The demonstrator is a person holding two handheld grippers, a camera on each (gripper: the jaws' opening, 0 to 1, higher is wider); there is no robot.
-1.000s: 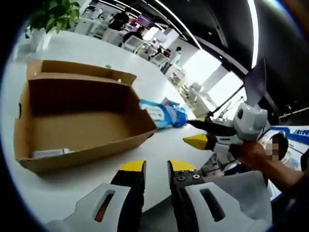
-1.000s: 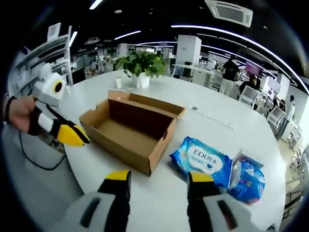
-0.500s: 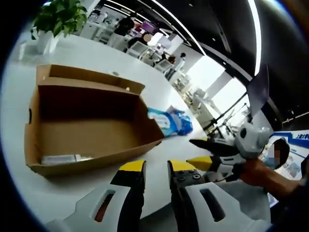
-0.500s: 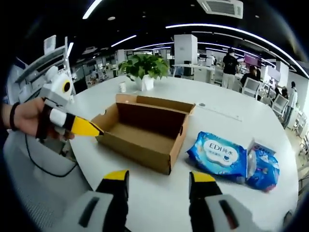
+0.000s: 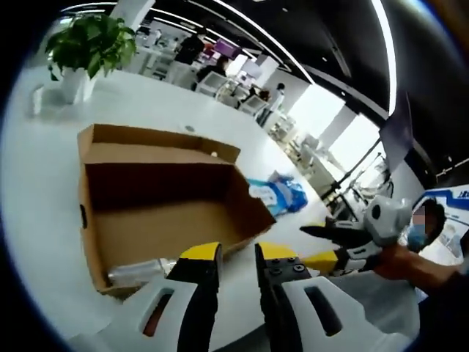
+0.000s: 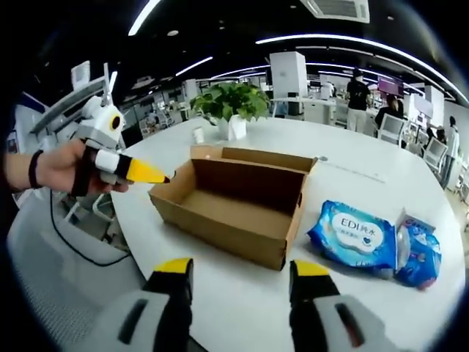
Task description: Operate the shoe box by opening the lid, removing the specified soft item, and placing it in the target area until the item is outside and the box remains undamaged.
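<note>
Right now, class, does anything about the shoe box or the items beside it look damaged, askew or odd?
Nothing stands out. The shoe box sits open and undented on the white table; the blue wipes packs lie beside it, outside. A small pale item remains in one box corner.

L tool jaws nearly closed, at box near edge. R tool jaws apart, empty, short of box.

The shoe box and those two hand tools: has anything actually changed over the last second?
The left tool has come in closer to the shoe box's near corner, its tip now beside the rim; it is shut and empty. The right tool stays open and back from the box. The box, lid open, and the blue wipes pack beside it lie as before on the white table.
</note>
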